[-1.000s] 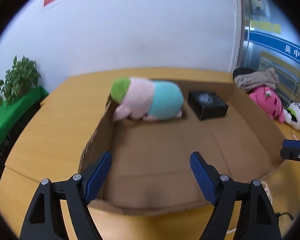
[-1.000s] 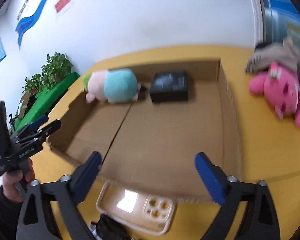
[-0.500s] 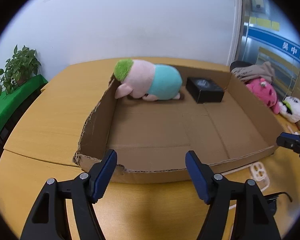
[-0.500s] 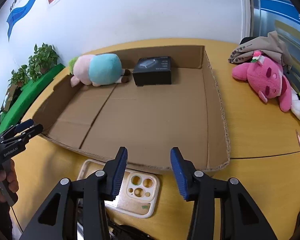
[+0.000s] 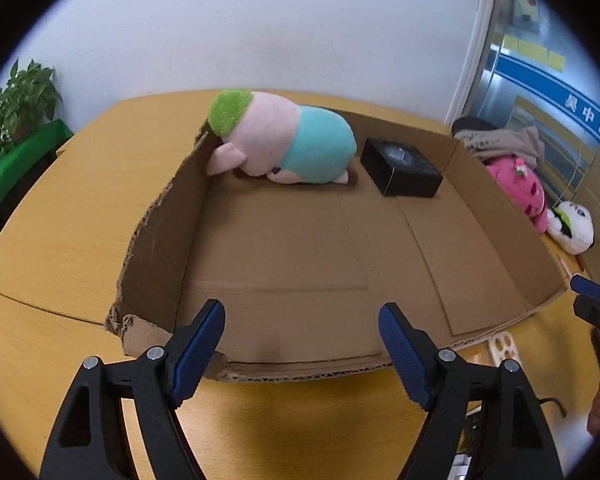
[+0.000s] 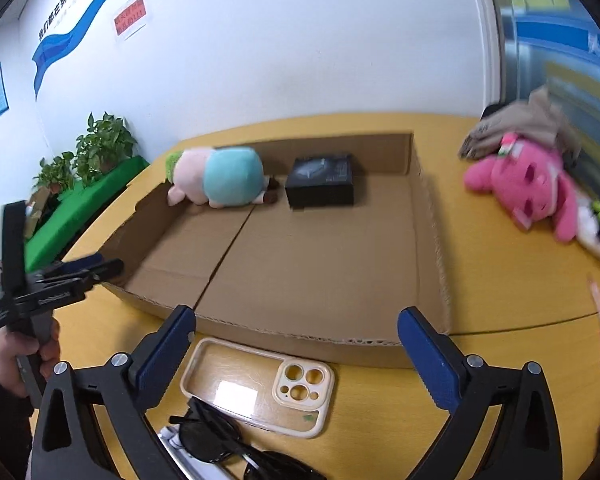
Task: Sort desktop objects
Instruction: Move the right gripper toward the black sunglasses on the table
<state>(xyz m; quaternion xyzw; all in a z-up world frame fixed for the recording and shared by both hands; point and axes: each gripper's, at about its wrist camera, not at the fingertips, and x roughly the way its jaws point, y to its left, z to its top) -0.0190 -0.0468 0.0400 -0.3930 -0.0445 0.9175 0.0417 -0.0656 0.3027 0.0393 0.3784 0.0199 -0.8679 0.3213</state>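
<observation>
We hold both tongs released above the near edge of the cardboard tray [image 5: 152,264].

In the left wrist view the left tongs [image 5: 301,346] gape wide at the bottom of the frame, gripping nothing; in the right wrist view the right tongs [image 6: 296,354] also gape, empty, over the phone case [image 6: 256,386] lying flat on the counter [image 6: 500,280] at lower centre, just beside the tray's front wall. Black sunglasses [image 6: 220,440] lie at the bottom edge, touching the case. Inside the tray, the pastel plush [image 5: 284,142] lies in the upper left corner, the black box [image 5: 400,168] just beside it. A pink plush [image 6: 528,184] lies outside, at the right.
</observation>
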